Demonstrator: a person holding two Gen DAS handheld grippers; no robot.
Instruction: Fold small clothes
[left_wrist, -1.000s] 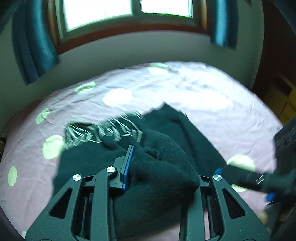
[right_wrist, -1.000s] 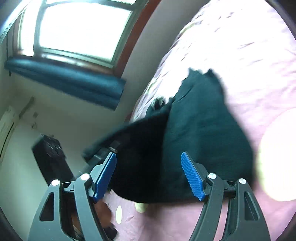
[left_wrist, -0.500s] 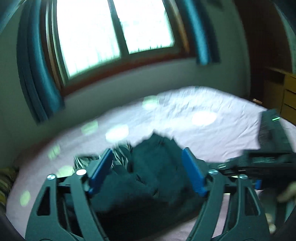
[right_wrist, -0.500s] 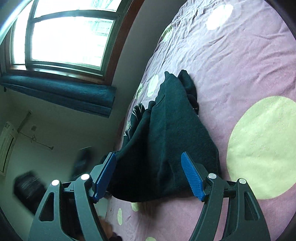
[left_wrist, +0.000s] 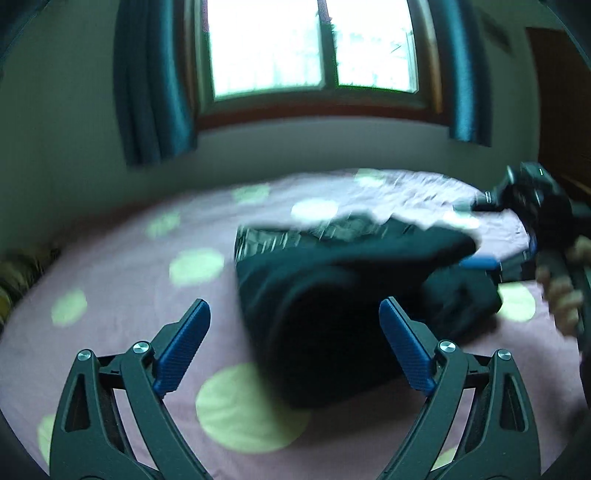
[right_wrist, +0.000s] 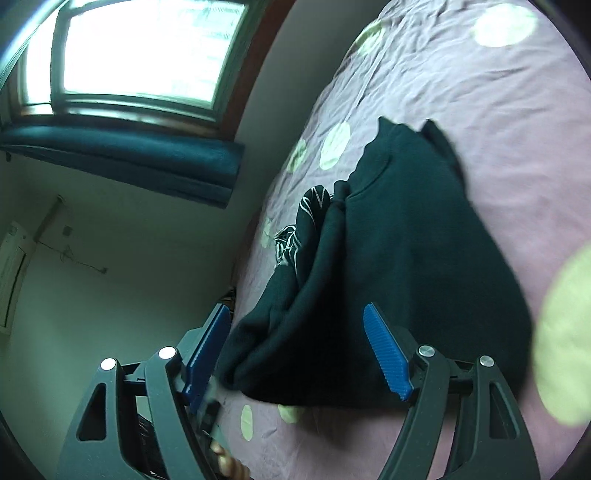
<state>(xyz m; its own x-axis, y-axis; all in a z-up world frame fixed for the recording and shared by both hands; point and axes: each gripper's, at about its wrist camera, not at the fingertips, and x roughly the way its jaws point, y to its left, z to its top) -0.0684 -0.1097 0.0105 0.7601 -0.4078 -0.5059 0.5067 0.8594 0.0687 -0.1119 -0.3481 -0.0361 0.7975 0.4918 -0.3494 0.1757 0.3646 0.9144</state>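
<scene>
A: The dark garment (left_wrist: 354, 295) is seen bunched on the pink spotted bed (left_wrist: 122, 280), a striped patch showing at its far edge.

B: The left tool (left_wrist: 295, 350) is spread wide, its jaws having just been opening; nothing is pinched, and the cloth lies just ahead.

A: The right tool (right_wrist: 295, 354) is also held apart. The garment's near edge is framed between its blue pads (right_wrist: 384, 350), ungripped.
</scene>
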